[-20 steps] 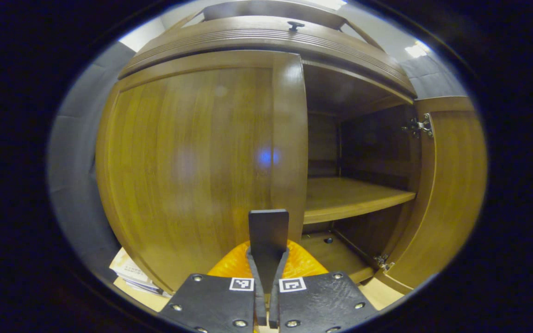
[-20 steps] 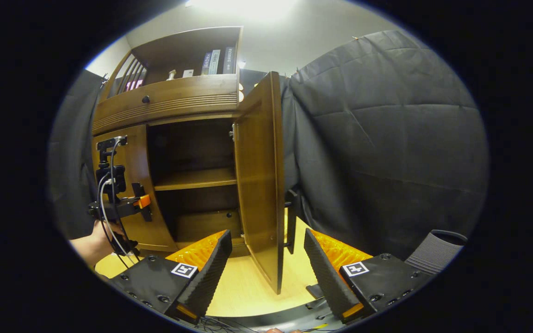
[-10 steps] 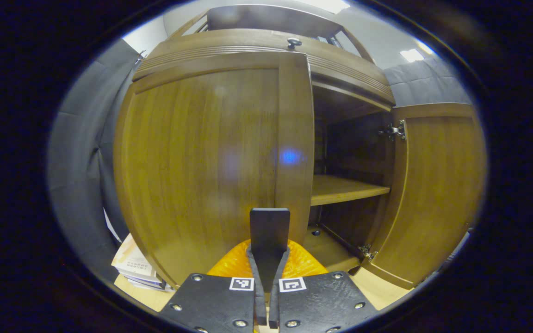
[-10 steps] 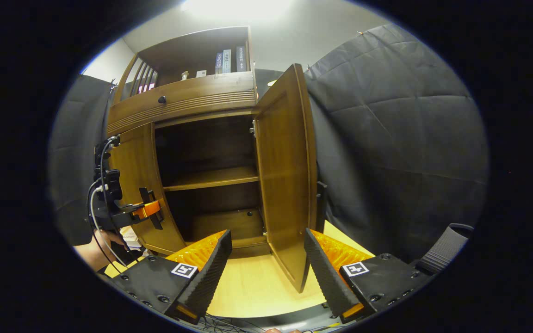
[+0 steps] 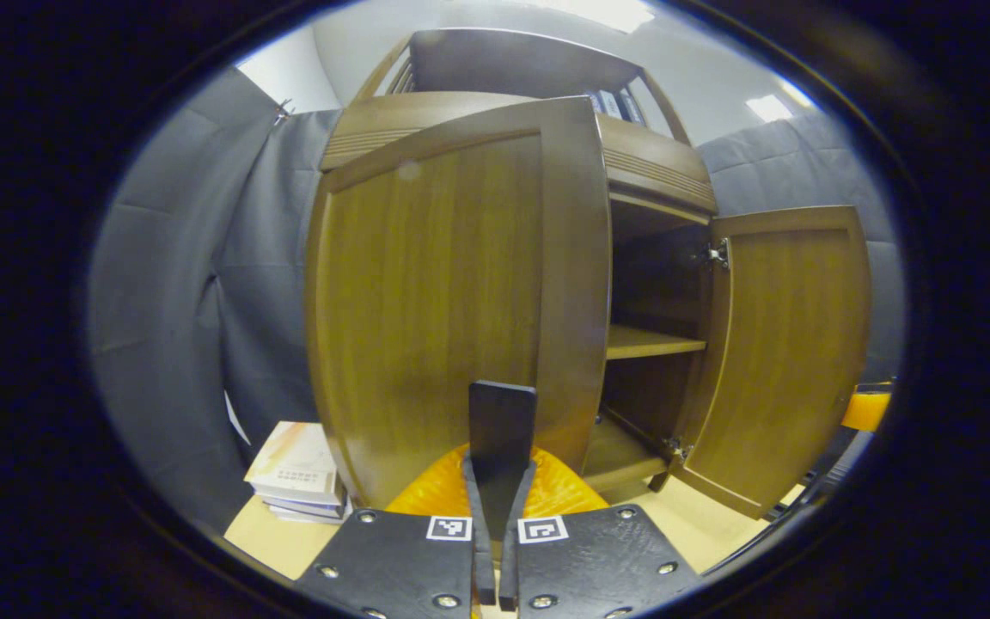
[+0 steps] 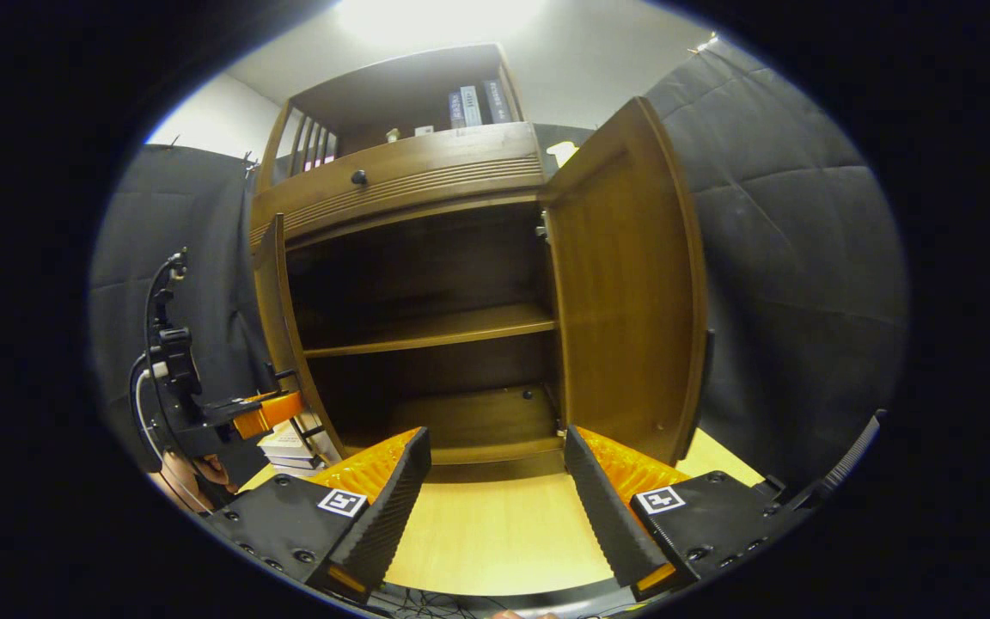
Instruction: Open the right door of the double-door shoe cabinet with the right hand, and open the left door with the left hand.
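Right gripper view: shoe cabinet (image 6: 426, 258) shelves bare.

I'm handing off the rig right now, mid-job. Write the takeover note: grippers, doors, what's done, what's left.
Left gripper: fingers shut on the dark flat handle of the brown wooden left door; seen from the right gripper view at.
Right gripper: open, holding nothing, back from the cabinet above the light wooden floor.
Brown wooden right door: swung wide, free of the gripper.
Left door: swung well out, edge-on in the right gripper view.
Interior: one wooden shelf, nothing visible on it.
Done: right door open.
Left: probably finish the left door's swing, then let go of the handle.
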Available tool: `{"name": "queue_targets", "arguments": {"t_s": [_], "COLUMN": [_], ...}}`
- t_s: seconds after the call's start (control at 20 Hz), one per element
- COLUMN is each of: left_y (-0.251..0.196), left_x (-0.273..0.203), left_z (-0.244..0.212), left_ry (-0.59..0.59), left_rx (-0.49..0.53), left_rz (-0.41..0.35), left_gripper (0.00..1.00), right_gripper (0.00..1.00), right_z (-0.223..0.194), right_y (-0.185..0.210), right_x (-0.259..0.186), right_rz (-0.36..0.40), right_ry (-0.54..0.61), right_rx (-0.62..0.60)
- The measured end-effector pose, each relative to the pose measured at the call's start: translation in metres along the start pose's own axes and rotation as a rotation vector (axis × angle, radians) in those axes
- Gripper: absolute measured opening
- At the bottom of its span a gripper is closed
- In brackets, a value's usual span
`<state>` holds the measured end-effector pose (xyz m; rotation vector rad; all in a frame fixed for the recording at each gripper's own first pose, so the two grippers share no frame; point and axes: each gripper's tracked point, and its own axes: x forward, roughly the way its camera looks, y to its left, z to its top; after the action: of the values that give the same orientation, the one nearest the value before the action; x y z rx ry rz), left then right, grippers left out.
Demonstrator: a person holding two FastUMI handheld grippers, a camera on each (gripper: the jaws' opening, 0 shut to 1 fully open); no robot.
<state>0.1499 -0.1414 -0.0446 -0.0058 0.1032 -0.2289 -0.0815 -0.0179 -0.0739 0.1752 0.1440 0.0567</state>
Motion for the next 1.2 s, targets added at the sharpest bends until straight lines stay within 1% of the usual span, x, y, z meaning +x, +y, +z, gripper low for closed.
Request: {"name": "queue_targets", "arguments": {"t_s": [0.3, 0.55, 0.65, 0.8, 0.9, 1.05, 1.1, 1.2], "left_y": [0.039, 0.078, 0.095, 0.120, 0.137, 0.158, 0.167, 0.189], "left_x": [-0.045, -0.074, -0.084, -0.095, -0.099, -0.103, -0.105, -0.108], "left_z": [-0.005, -0.006, -0.006, -0.006, -0.004, -0.005, -0.005, -0.005], "left_ry": [-0.016, -0.041, -0.058, -0.076, -0.088, -0.090, -0.091, -0.091], "left_rx": [0.000, -0.033, -0.020, -0.021, -0.014, 0.004, 0.011, 0.010], "left_rz": [0.039, 0.050, 0.053, 0.033, 0.011, -0.042, -0.048, -0.037], "left_gripper": [0.05, 0.04, 0.04, 0.03, 0.03, 0.03, 0.02, 0.02], "right_gripper": [0.93, 0.92, 0.92, 0.92, 0.92, 0.92, 0.98, 0.98], "right_z": [-0.008, -0.015, -0.016, -0.019, -0.018, -0.013, -0.010, -0.007], "right_y": [0.035, 0.053, 0.058, 0.064, 0.065, 0.064, 0.063, 0.061], "right_x": [0.010, 0.015, 0.017, 0.018, 0.019, 0.023, 0.023, 0.026], "right_rz": [0.097, 0.140, 0.149, 0.156, 0.156, 0.146, 0.140, 0.133], "right_ry": [0.028, 0.040, 0.041, 0.049, 0.051, 0.047, 0.042, 0.040], "right_rx": [-0.004, -0.003, -0.005, -0.008, -0.012, -0.031, -0.040, -0.052]}}
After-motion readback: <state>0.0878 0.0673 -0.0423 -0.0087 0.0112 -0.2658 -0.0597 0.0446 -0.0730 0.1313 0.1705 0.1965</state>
